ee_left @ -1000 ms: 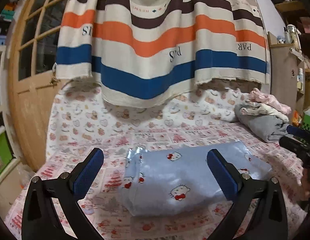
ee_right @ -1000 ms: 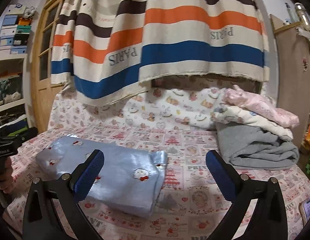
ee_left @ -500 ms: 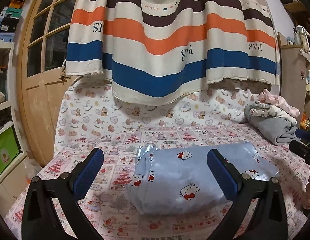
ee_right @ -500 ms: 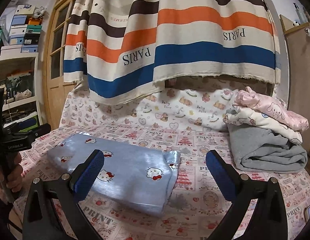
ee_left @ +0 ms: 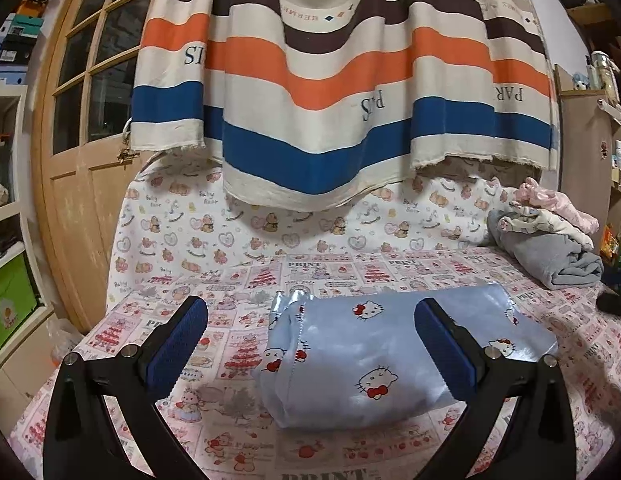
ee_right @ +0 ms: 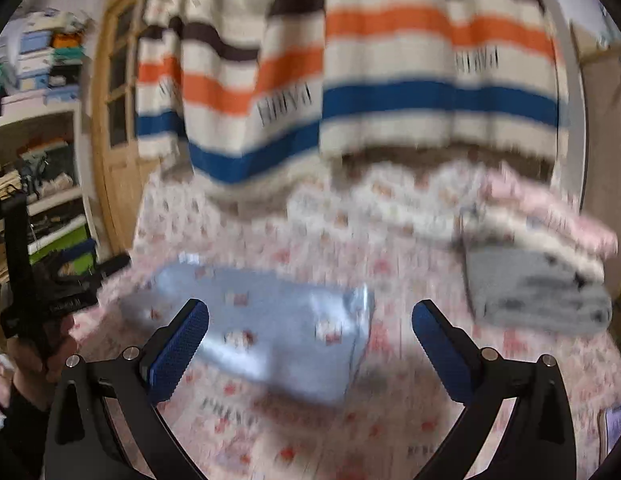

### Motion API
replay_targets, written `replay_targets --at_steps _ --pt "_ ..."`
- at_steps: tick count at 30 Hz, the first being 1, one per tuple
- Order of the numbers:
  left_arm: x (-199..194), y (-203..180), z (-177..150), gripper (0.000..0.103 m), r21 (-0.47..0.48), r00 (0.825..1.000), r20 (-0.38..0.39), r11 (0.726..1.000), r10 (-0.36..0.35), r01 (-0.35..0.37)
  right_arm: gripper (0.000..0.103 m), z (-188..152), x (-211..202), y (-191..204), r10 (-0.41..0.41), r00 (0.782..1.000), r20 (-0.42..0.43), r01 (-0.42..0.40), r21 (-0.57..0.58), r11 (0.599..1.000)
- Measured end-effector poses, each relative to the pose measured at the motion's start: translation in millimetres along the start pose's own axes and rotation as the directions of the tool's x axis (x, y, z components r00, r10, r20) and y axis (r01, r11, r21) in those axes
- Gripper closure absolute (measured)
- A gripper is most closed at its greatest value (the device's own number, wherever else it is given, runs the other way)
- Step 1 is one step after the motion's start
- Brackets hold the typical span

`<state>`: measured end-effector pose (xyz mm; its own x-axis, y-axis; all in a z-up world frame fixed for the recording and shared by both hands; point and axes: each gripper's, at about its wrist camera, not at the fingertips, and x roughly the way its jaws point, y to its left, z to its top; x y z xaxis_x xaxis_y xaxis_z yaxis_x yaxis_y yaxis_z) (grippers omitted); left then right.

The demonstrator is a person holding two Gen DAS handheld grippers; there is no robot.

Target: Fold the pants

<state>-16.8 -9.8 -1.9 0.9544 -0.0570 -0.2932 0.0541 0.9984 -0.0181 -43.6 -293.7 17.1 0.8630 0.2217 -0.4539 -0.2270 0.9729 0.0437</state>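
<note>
The left gripper has its jaws spread wide, its blue pads holding nothing and touching nothing. It hangs above the near edge of the patterned sheet that covers the surface below. The pants, pale blue with a cat-face print, lie folded into a compact bundle on that sheet, seen between and beyond the two fingers.

The right gripper is likewise wide open and empty, its fingers clear of the cloth. That view is blurred, but the folded pants show to the left of centre, and the left gripper appears at the far left edge in a hand.

A stack of folded clothes, grey beneath with white and pink on top, sits well apart on the right. A striped cloth hangs behind.
</note>
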Motion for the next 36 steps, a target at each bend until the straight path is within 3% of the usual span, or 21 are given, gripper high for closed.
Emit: replay_targets --at_steps 2,4,6,7,9,13,27,36 --pt "0.4 1.2 0.0 0.0 -0.008 1.0 -0.001 1.0 0.003 -0.003 0.0 -7.2 11.7 -9.9 0.024 0.994 -0.108 -0.017 0.064 0.998" --pt "1.1 1.0 -0.1 0.0 -0.01 1.0 -0.004 1.0 0.008 -0.008 0.001 -14.8 25.5 -21.2 0.085 0.972 -0.219 -0.053 0.146 0.988" --pt "2.0 2.0 0.1 0.0 -0.011 1.0 -0.007 1.0 0.012 -0.012 0.006 -24.2 39.7 -28.5 0.15 0.937 -0.316 -0.079 0.226 0.971" --pt "2.1 2.2 0.0 0.0 -0.014 1.0 -0.008 1.0 0.014 -0.014 0.015 -28.4 44.4 -30.8 0.188 0.921 -0.34 -0.098 0.266 0.959" --pt "3.0 3.7 -0.1 0.0 -0.018 1.0 -0.01 1.0 0.02 -0.02 0.019 -35.4 52.9 -29.9 0.276 0.888 -0.369 -0.154 0.327 0.932" --pt "5.6 6.7 -0.4 0.0 -0.031 1.0 -0.023 0.999 0.013 -0.014 0.02 -41.3 63.4 -14.8 0.28 0.865 -0.416 -0.157 0.306 0.939" --pt "8.7 7.5 -1.1 0.0 -0.03 0.999 -0.044 1.0 -0.005 0.004 0.02 -15.4 109.1 -38.7 0.216 0.916 -0.337 -0.072 0.391 0.917" --pt "12.9 9.8 -1.0 0.0 -0.041 0.998 -0.064 0.999 -0.014 0.012 0.02 3.0 143.9 -31.4 0.154 0.92 -0.36 -0.057 0.266 0.962"
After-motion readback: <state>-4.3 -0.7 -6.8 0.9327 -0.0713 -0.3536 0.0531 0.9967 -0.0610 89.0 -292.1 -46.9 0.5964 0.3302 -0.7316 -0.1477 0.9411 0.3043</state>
